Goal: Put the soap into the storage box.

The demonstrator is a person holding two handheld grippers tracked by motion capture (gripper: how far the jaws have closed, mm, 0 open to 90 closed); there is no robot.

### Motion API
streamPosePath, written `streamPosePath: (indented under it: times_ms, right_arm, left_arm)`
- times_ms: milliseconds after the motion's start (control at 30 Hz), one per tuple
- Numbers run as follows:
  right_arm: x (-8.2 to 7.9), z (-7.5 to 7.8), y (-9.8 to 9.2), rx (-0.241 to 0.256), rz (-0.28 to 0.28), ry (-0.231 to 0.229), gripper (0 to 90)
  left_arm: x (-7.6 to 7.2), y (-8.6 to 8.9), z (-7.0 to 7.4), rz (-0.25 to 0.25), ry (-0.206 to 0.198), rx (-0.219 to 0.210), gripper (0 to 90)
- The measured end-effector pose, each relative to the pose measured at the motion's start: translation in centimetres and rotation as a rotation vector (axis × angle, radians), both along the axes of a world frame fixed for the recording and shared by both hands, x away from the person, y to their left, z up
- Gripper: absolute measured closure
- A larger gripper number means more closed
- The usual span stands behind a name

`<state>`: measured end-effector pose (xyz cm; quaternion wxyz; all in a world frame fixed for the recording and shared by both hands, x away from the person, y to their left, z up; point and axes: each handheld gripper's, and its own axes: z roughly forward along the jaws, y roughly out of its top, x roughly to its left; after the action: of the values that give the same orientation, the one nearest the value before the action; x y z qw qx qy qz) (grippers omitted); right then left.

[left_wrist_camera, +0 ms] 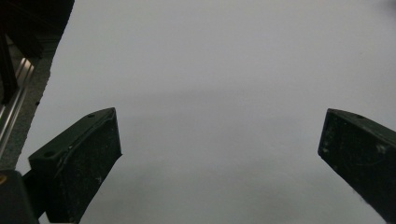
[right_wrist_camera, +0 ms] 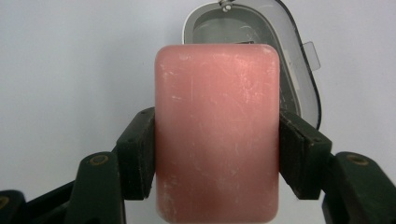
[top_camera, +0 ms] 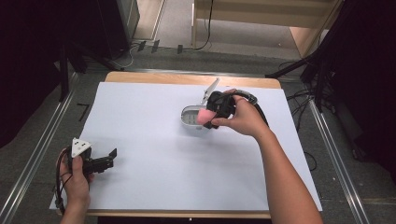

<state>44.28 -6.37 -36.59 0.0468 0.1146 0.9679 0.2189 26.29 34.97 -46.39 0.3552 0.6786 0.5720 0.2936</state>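
- Pink soap bar is clamped across its width by the right claw, one pad on each long side; in the high view it sits just right of desk centre, toward 1 o'clock.
- White soap box rests on the white sheet covering the desk, with its clear hinged lid raised at 12 o'clock.
- In the right gripper view, the open tray of the soap box lies directly beyond the bar's far end, at 12 o'clock; whether the bar touches the rim cannot be told.
- Step in hand, as judged: carrying the bar to the box for placing.
- Next move calls for squaring the bar with the tray, lowering it clear of the lid, then releasing.
- Left claw stands wide and empty at 8 o'clock, well apart from the work.
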Motion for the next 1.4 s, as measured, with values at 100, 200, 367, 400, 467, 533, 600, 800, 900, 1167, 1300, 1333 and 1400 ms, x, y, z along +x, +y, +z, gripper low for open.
streamPosePath:
  times_ms: [100,200,367,400,467,533,600,800,900,1167,1300,1333,1400]
  right_arm:
    - [0.3,0.0,0.2,0.001,0.005,-0.006,38.2]
    - [0.8,0.0,0.5,0.005,0.018,-0.013,38.2]
    - [1.4,-0.1,0.7,-0.011,0.025,-0.014,38.2]
    - [1.4,-0.1,0.7,-0.011,0.025,-0.014,38.2]
    - [1.7,-0.2,0.9,-0.014,0.038,-0.021,38.2]
    - [1.9,-0.2,1.2,-0.017,0.047,-0.019,38.2]
    - [2.2,-0.2,1.5,-0.023,0.058,-0.017,38.2]
    - [2.6,-0.3,2.2,-0.031,0.082,-0.020,38.2]
    - [2.8,-0.5,2.4,-0.031,0.086,-0.022,38.2]
    - [3.8,-1.3,2.9,-0.046,0.094,-0.023,38.1]
    - [4.0,-1.6,3.1,-0.052,0.107,-0.022,38.2]
    - [4.0,-1.7,3.2,-0.053,0.103,-0.020,38.1]
    - [4.1,-1.8,3.3,-0.056,0.107,-0.024,38.1]
  left_arm:
    - [0.0,0.0,0.0,0.000,0.000,0.000,0.0]
    - [0.0,0.0,0.0,-0.001,0.001,-0.001,0.0]
    - [0.0,0.0,0.0,0.001,0.001,-0.002,0.0]
    - [0.0,0.0,0.0,0.001,0.001,-0.002,0.0]
    - [0.0,0.0,0.0,0.001,0.001,-0.003,0.0]
    - [0.0,0.0,0.0,0.001,0.000,-0.003,0.0]
    - [0.0,0.0,0.0,0.002,0.000,-0.004,0.0]
    - [0.0,0.0,0.0,0.001,-0.001,-0.005,0.0]
    - [0.0,0.0,0.0,0.001,-0.002,-0.007,0.0]
    - [0.1,0.1,0.0,-0.001,-0.003,-0.014,0.0]
    - [0.1,0.1,0.0,-0.002,-0.003,-0.016,0.0]
    - [0.1,0.1,0.0,-0.002,-0.003,-0.016,0.0]
    - [0.1,0.1,0.0,-0.002,-0.003,-0.016,0.0]
